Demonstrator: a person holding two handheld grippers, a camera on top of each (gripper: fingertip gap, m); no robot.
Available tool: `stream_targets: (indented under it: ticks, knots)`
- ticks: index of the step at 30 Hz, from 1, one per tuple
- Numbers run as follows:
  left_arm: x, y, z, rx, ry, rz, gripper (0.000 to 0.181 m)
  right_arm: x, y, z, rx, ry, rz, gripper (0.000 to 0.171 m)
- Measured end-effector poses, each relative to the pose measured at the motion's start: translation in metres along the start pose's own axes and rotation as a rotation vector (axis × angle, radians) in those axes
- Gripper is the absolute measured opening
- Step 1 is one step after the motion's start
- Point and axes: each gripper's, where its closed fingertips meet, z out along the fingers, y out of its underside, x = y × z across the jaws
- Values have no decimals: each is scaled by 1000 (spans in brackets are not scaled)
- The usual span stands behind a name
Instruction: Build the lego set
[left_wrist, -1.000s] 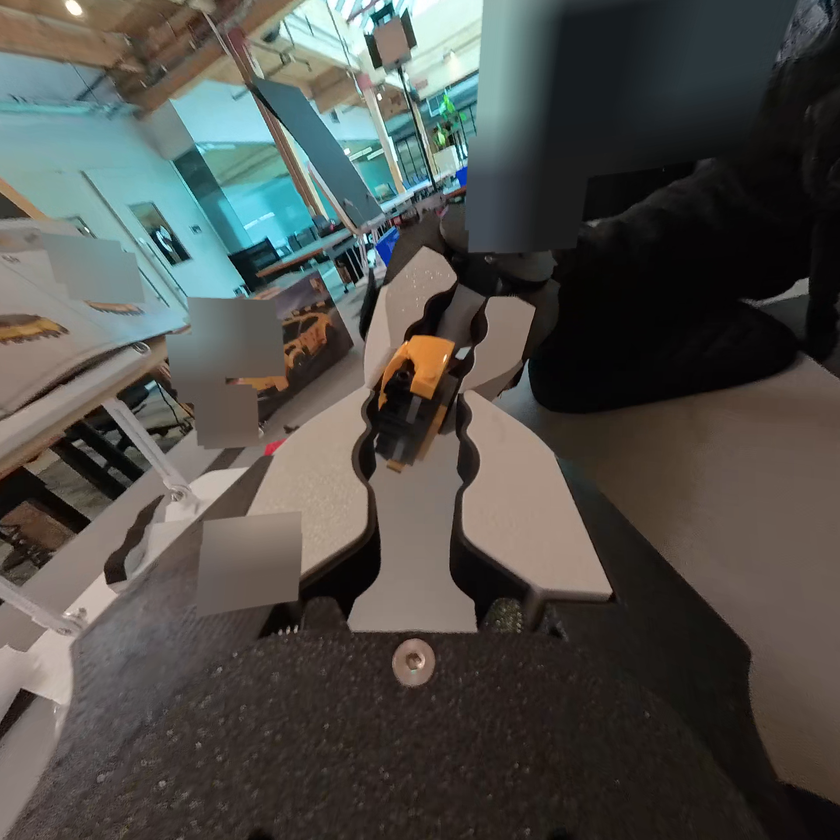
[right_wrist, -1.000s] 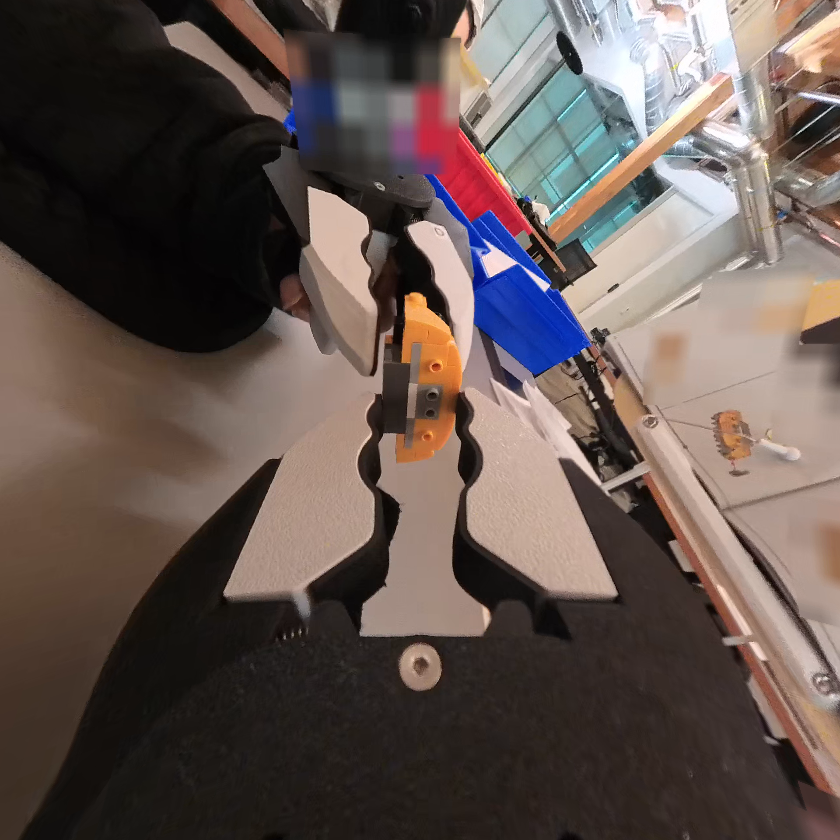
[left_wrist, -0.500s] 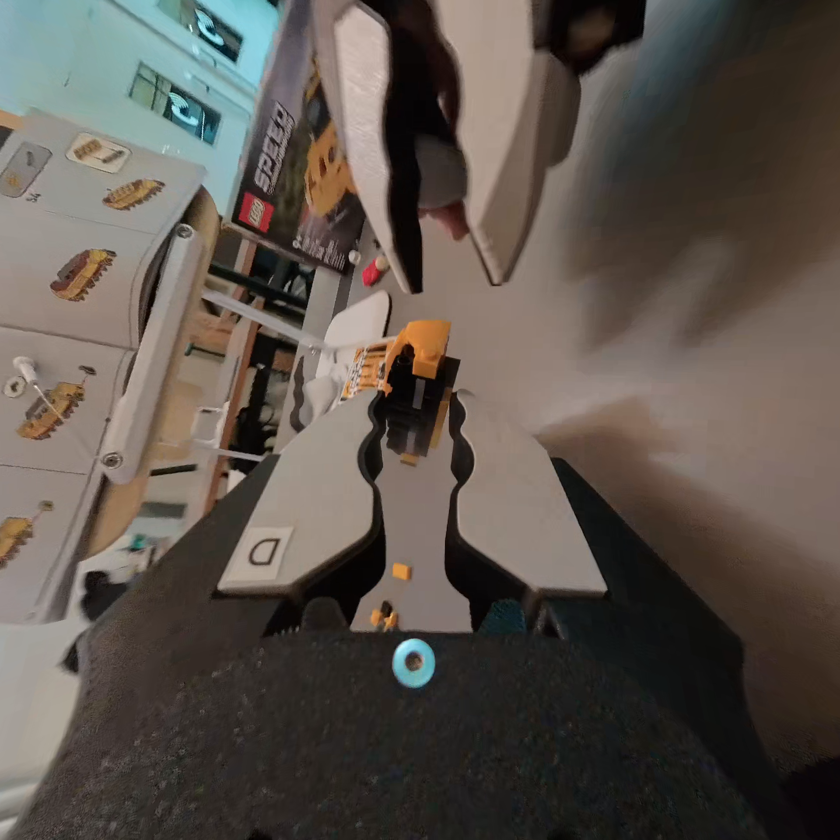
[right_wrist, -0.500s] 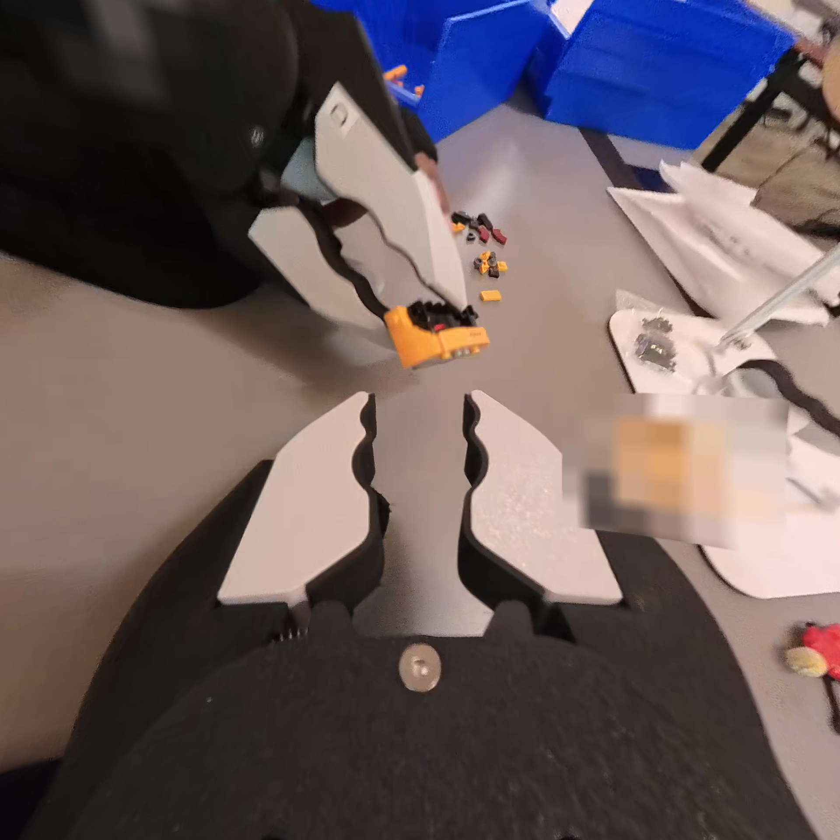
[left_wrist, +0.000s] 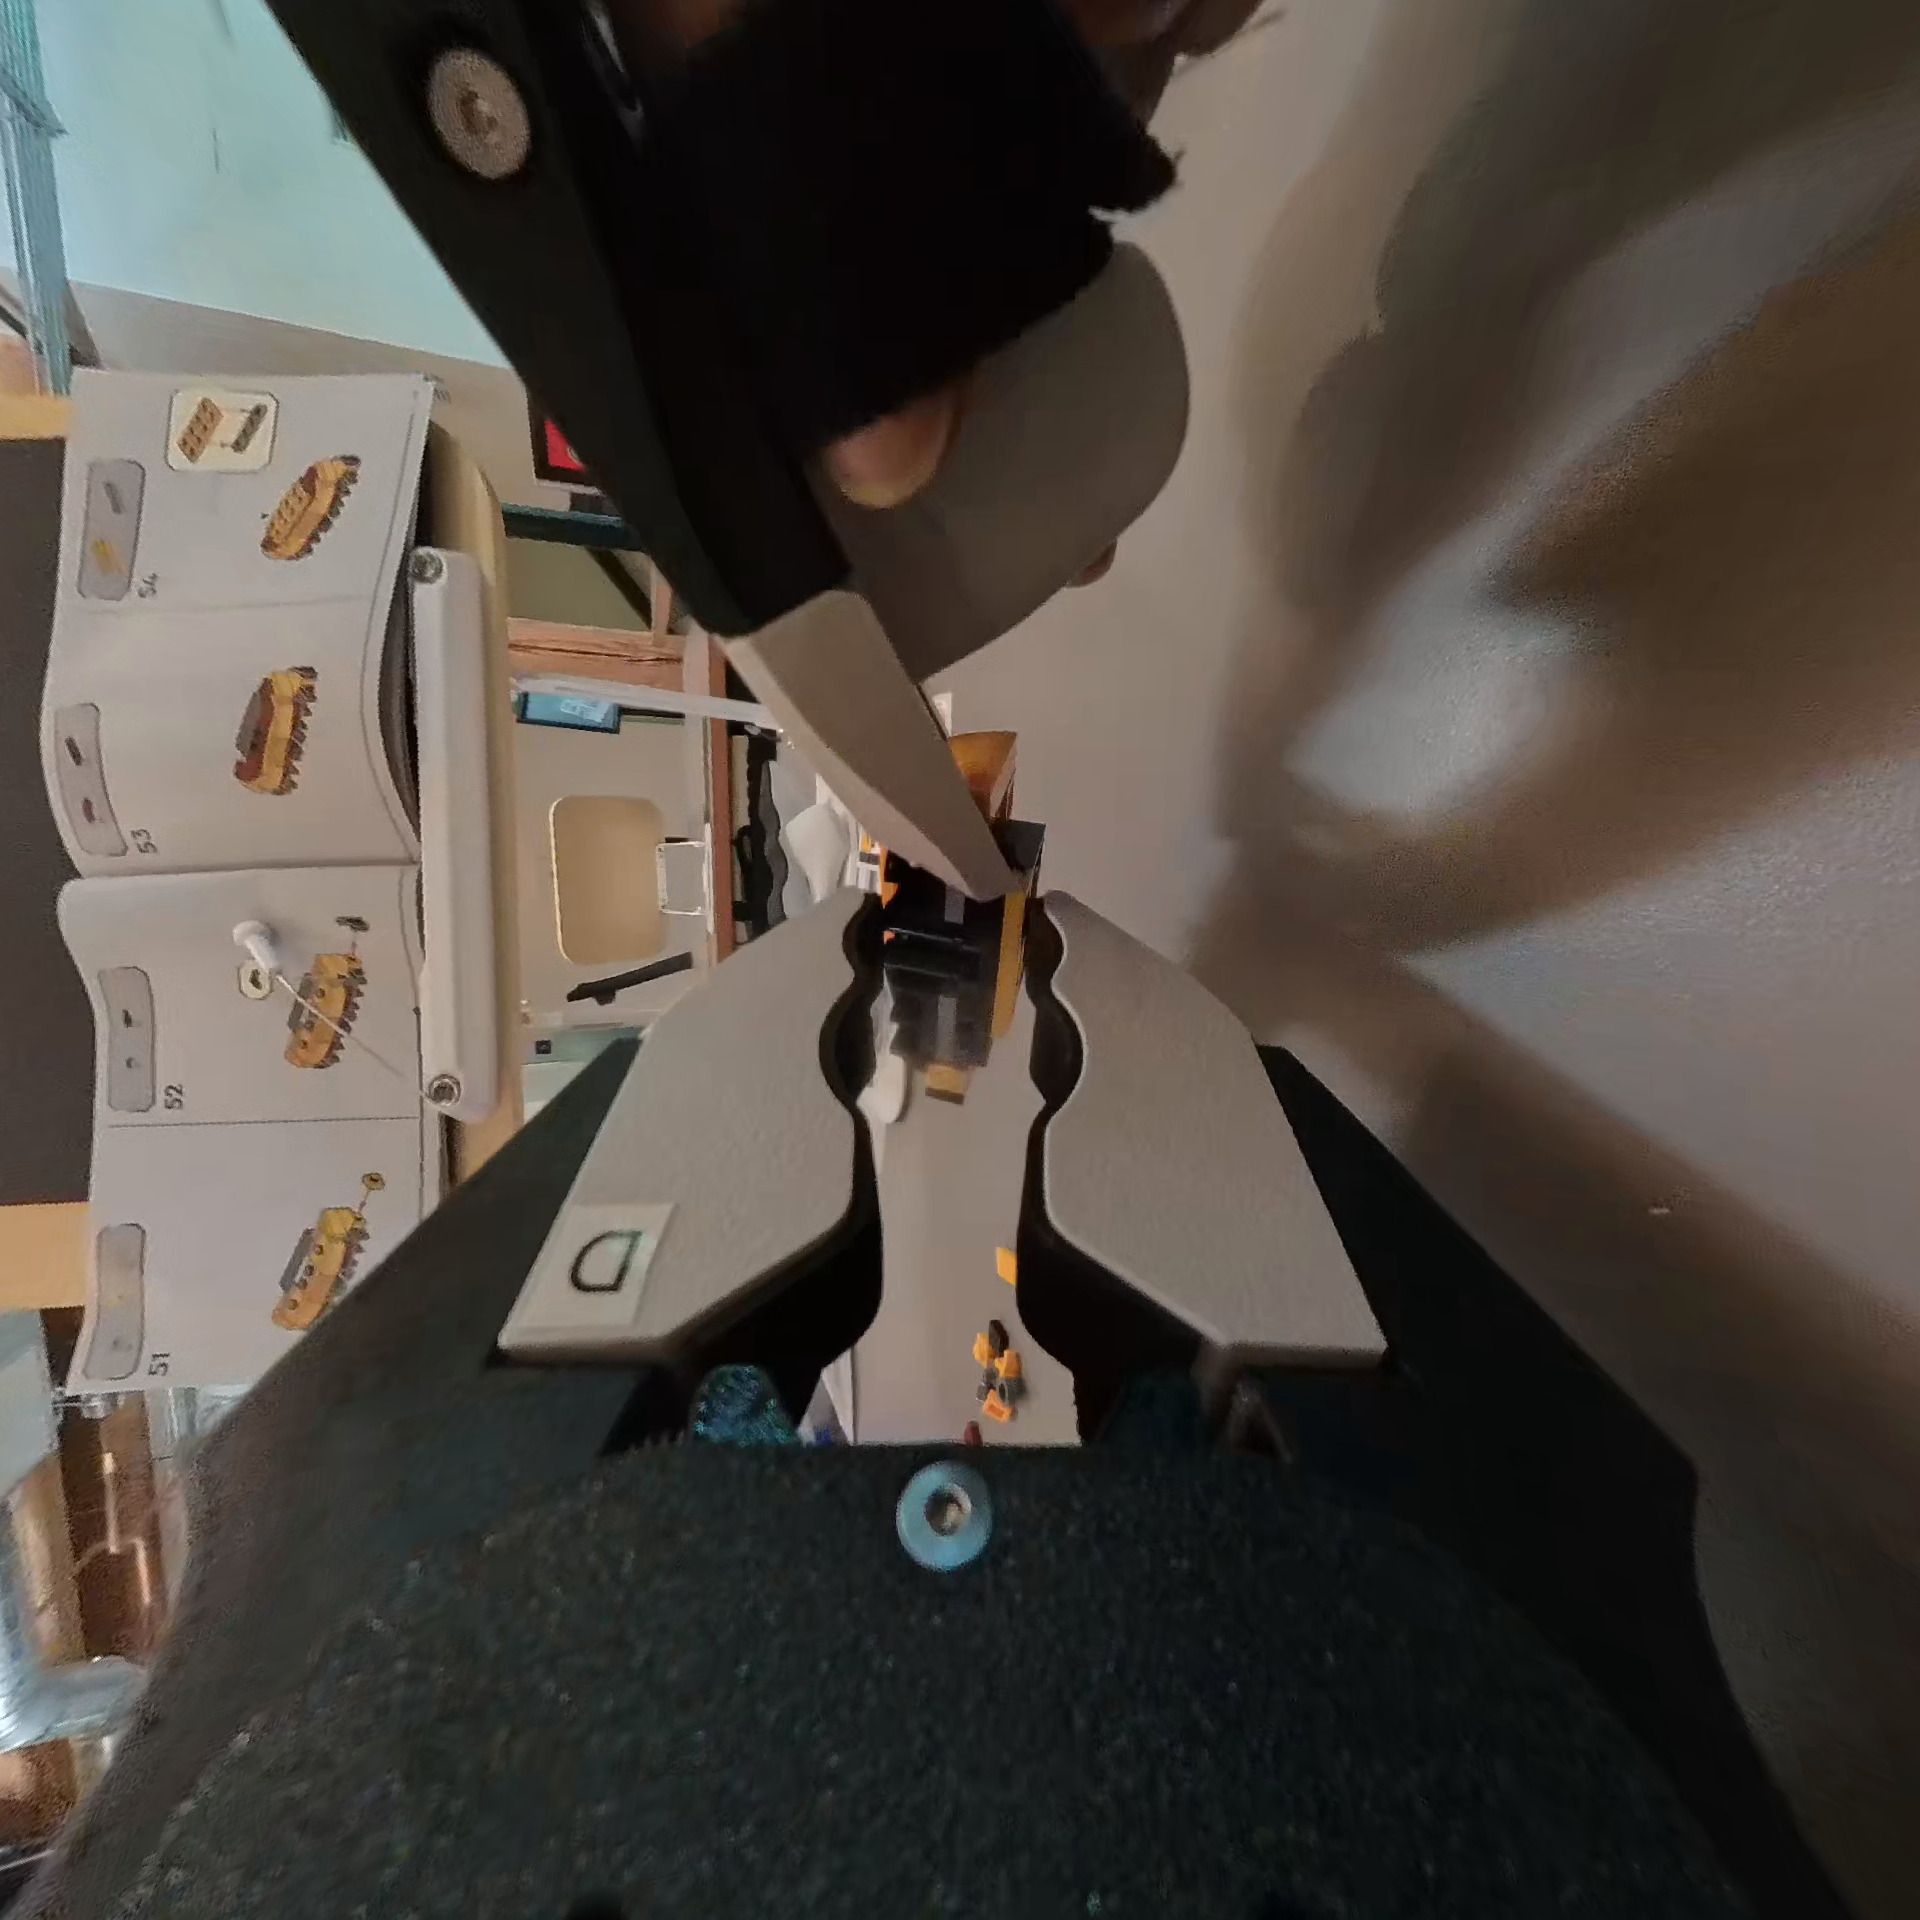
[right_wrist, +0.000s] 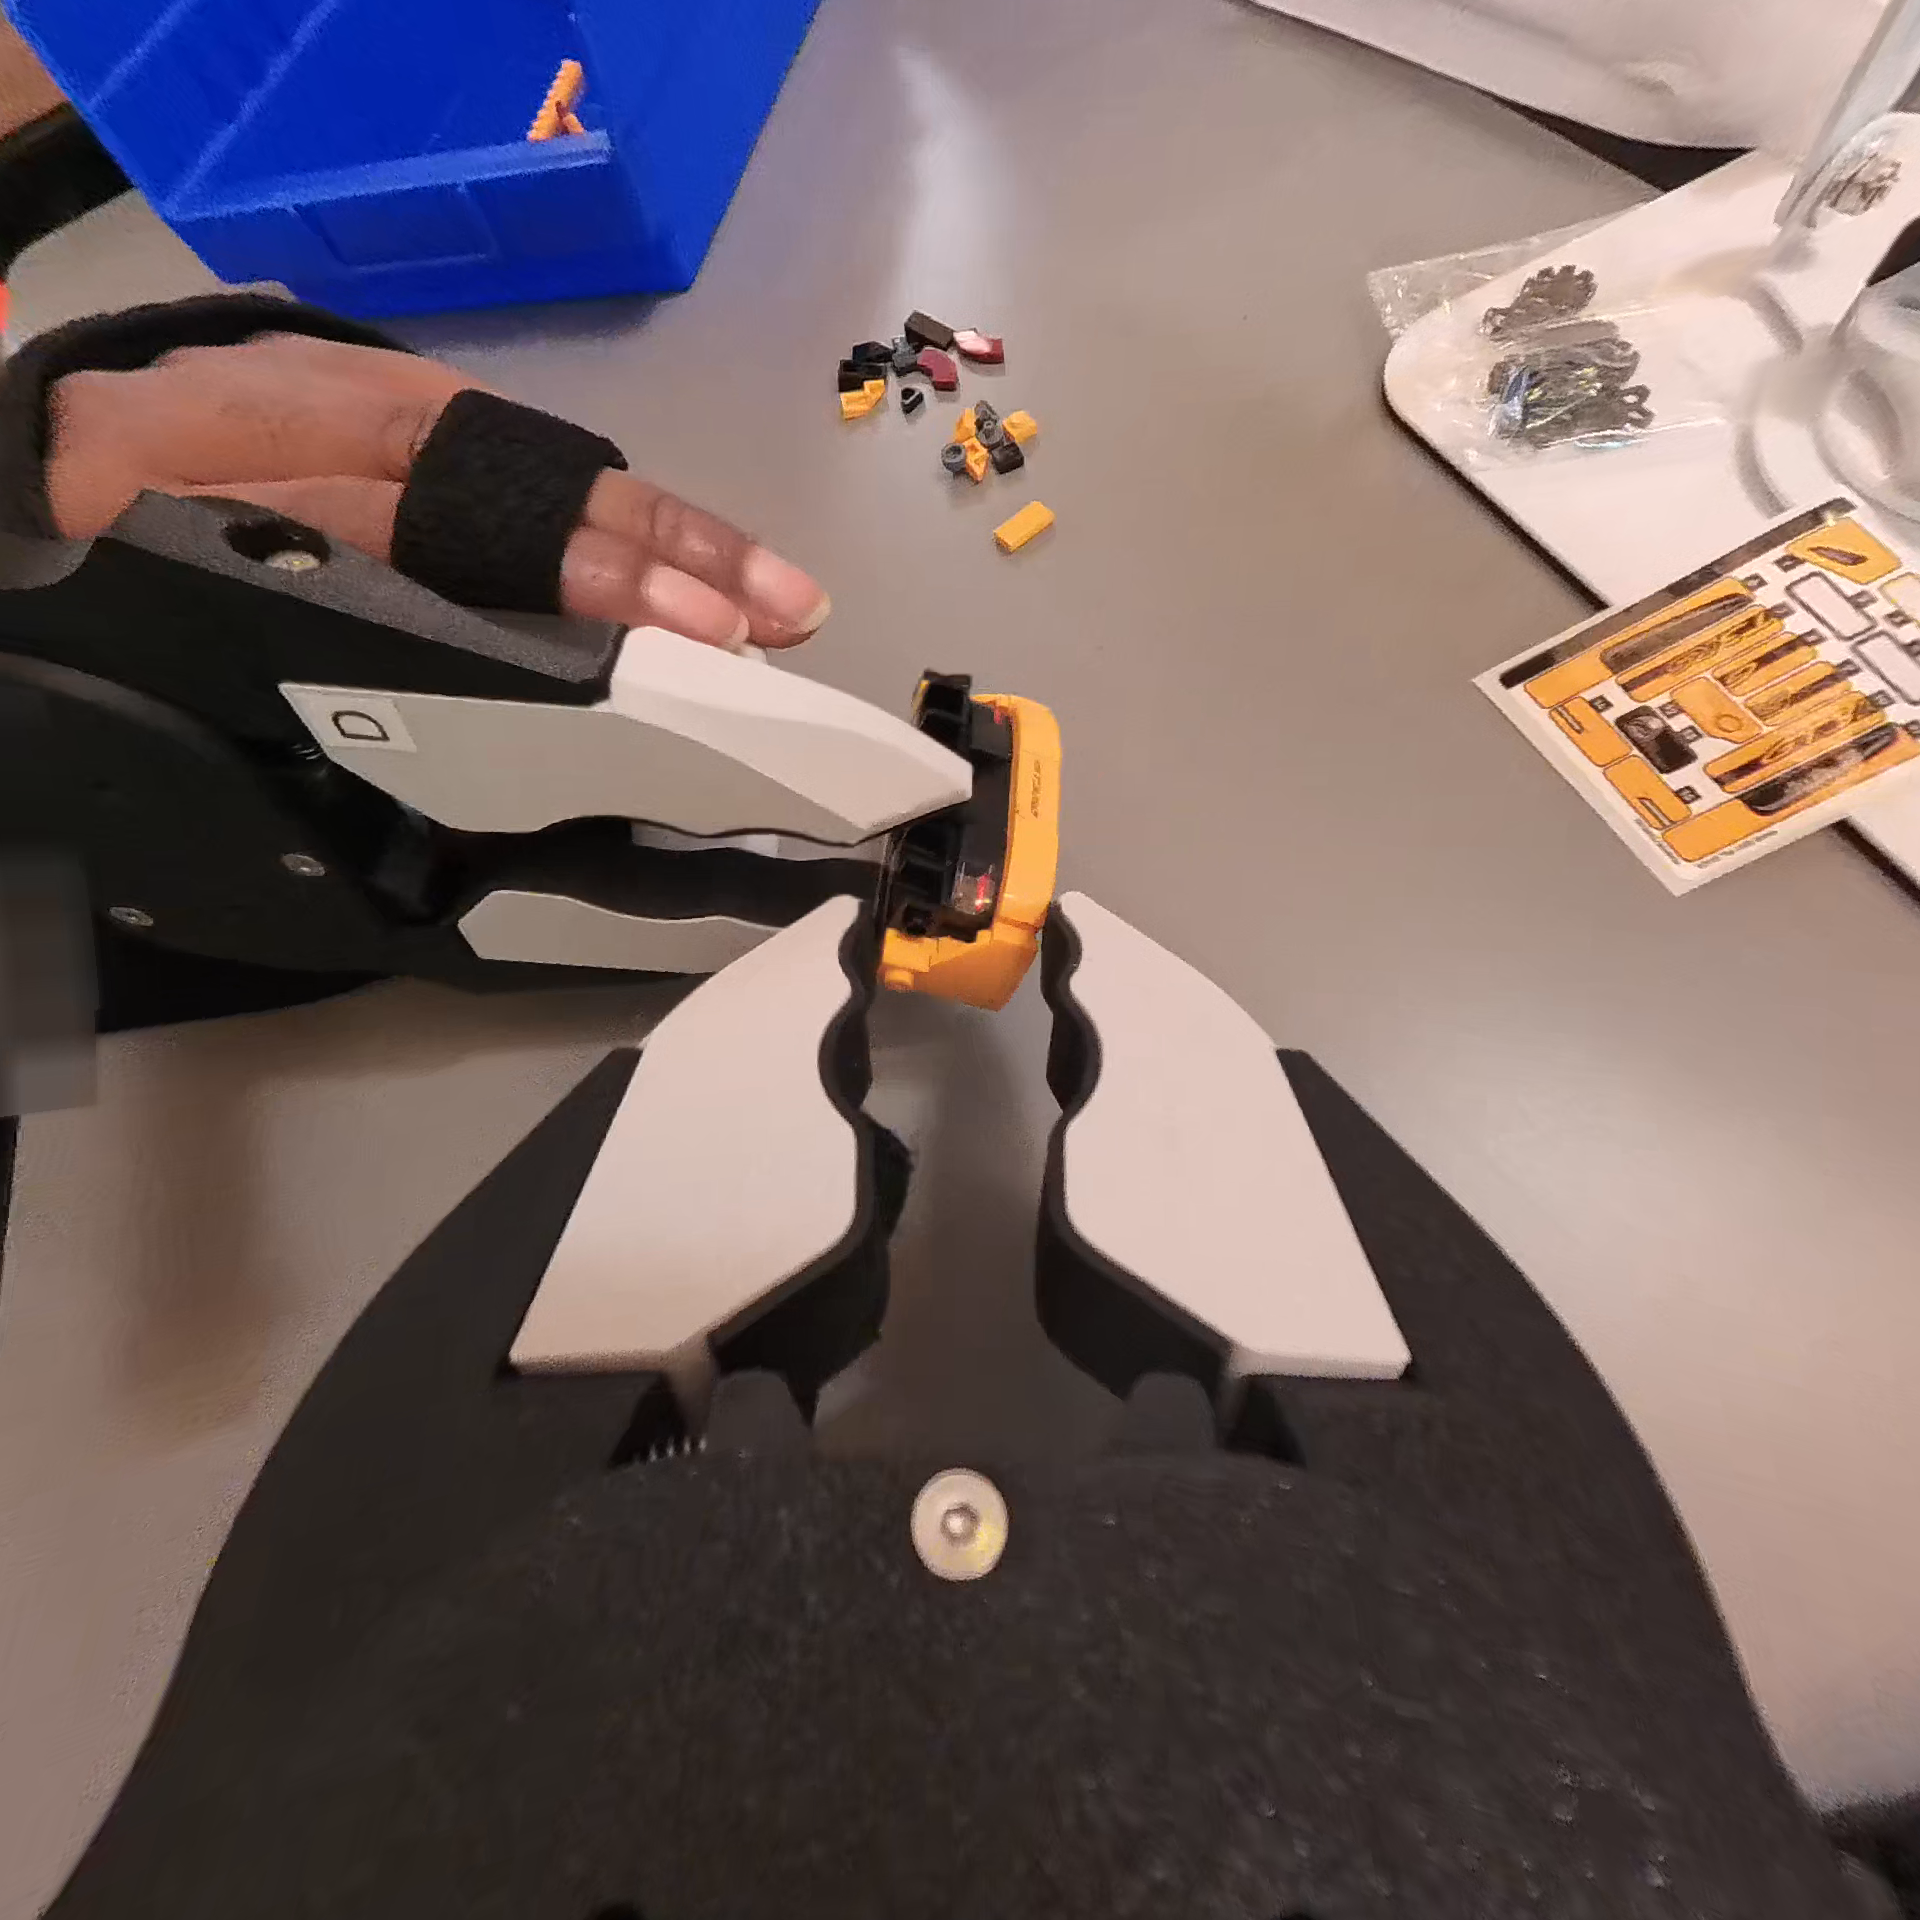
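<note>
An orange and black lego car assembly (right_wrist: 1013, 831) is held just above the grey table (right_wrist: 1299, 1039). My left gripper (left_wrist: 951, 914) is shut on it; in the right wrist view it reaches in from the left (right_wrist: 935, 821) and grips the black side. My right gripper (right_wrist: 954, 914) has its fingertips closed on the assembly's orange lower end. In the left wrist view the right gripper comes down from above, one fingertip (left_wrist: 935, 831) lying on the assembly (left_wrist: 945, 997). A person's hand (right_wrist: 416, 468) rests on the left gripper.
Loose small pieces (right_wrist: 935, 400) and one orange tile (right_wrist: 1023, 527) lie beyond the assembly. A blue bin (right_wrist: 416, 156) stands at the far left. A sticker sheet (right_wrist: 1714, 707), a bag of dark parts (right_wrist: 1558, 364) and a clear stand (right_wrist: 1860, 312) are on the right. The instruction booklet (left_wrist: 239, 831) stands nearby. My two grippers' fingertips are within a few centimetres of each other. The orange tile (right_wrist: 1023, 527) sits 12 cm or so from the ends of my left fingers.
Both grippers held the assembly high, then the right let go and drew back. Now the assembly is low over the table and the right gripper's tips have closed on it again.
</note>
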Motion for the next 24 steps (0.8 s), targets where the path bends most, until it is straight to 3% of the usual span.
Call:
stream_targets:
  ticks: [7, 12, 15, 24]
  knots:
    - [14, -7, -4, 125, 145, -134, 28, 10, 3, -11, 16, -9, -271, 27]
    - [12, -17, -18, 337, 359, -528, 35, 13, 14, -17, 18, -15, -462, 27]
    - [16, -9, -17, 337, 474, -692, 42, 9, 28, -11, -50, -49, -497, 26]
    - [45, -10, -17, 275, 601, -637, 43, 3, 47, -1, -152, -38, -620, 27]
